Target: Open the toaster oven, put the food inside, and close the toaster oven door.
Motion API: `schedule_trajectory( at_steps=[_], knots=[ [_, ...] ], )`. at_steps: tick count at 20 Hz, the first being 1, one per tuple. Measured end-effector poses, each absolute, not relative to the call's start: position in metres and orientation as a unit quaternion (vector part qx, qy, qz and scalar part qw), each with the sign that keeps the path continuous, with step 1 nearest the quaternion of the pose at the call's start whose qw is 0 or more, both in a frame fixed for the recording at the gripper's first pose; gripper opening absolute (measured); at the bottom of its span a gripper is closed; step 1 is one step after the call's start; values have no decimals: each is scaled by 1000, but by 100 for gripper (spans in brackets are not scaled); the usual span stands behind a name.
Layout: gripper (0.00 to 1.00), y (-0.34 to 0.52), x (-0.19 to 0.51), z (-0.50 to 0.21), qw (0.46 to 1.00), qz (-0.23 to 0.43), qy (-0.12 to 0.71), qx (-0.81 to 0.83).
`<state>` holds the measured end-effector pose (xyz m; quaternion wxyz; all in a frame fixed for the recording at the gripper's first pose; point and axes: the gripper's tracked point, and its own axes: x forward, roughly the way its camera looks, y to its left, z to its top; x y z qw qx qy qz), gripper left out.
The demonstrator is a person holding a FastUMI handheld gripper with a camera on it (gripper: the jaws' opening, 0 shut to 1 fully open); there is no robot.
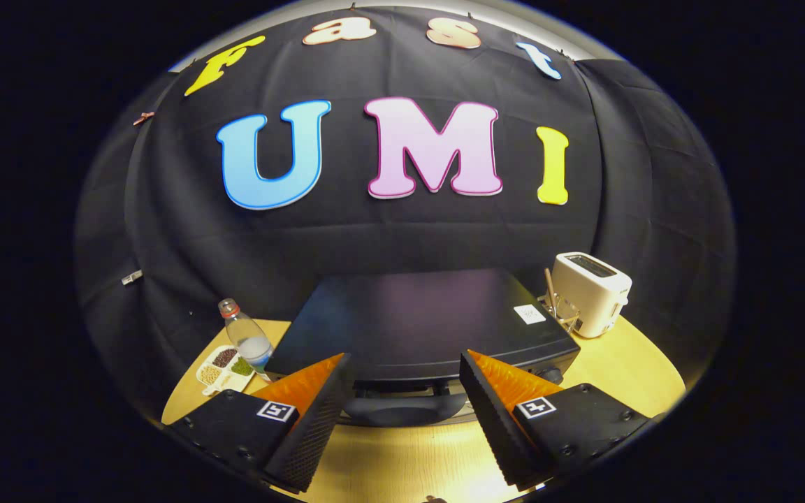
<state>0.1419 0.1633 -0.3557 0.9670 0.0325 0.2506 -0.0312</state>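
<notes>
A black toaster oven point(416, 321) stands on the round wooden table point(626, 377), seen from above and in front. Its dark door handle point(402, 409) runs across the top of the door, just ahead of and between my fingers. My gripper point(402, 370) is open, one finger point(312, 405) left of the handle and the other finger point(497, 402) right of it, nothing pressed between them. The door looks closed. I cannot make out the food for the oven.
A white pop-up toaster point(592, 292) stands at the oven's right rear, with a small glass holder point(562, 311) beside it. Left of the oven are a clear bottle with a red cap point(245, 335) and a white divided dish of beans point(224, 369).
</notes>
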Motion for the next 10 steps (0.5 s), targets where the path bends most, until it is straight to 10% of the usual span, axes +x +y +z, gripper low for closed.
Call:
schedule_trajectory(
  at_steps=[10],
  knots=[
    [99, 166, 142, -387, 962, -28, 271, 20]
  ],
)
